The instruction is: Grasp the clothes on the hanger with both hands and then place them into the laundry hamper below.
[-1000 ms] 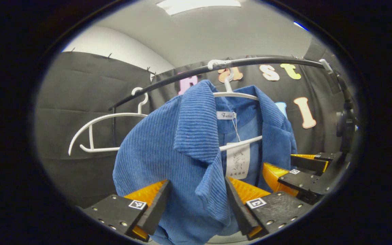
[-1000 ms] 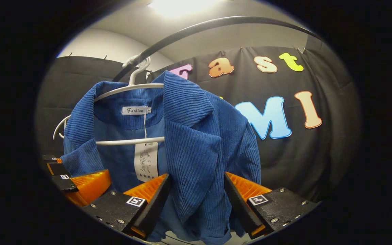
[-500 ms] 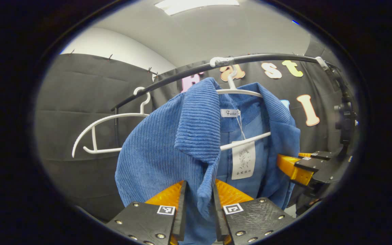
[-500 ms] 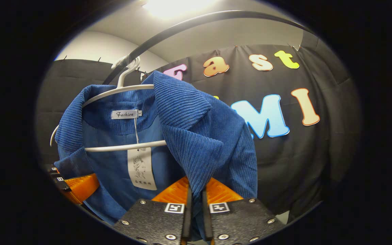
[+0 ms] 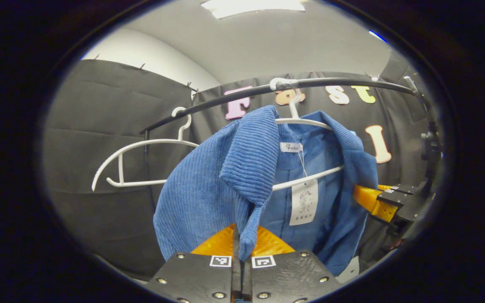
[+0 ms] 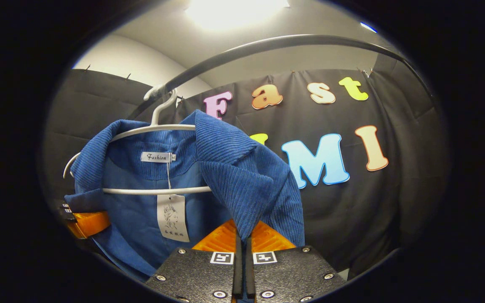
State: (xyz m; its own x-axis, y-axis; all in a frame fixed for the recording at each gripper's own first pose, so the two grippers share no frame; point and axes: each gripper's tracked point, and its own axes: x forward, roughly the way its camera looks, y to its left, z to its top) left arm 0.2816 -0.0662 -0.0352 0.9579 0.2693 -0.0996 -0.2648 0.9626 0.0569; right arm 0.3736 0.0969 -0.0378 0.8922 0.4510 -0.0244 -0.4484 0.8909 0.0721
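Both clenched on the blue corduroy jacket (image 5: 209, 185), left gripper (image 5: 242, 256) and right gripper (image 6: 242, 248) each pinching a front lapel, garment draped above the jaws on the white hanger (image 6: 158, 126), so lifting clear upward.

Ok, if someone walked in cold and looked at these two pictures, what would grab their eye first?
The blue corduroy jacket on a white hanger under the black rail. Next, both grippers clamped on its front edges: the left gripper on one lapel, the right gripper on the other. A bare white hanger hangs beside it in the left gripper view.
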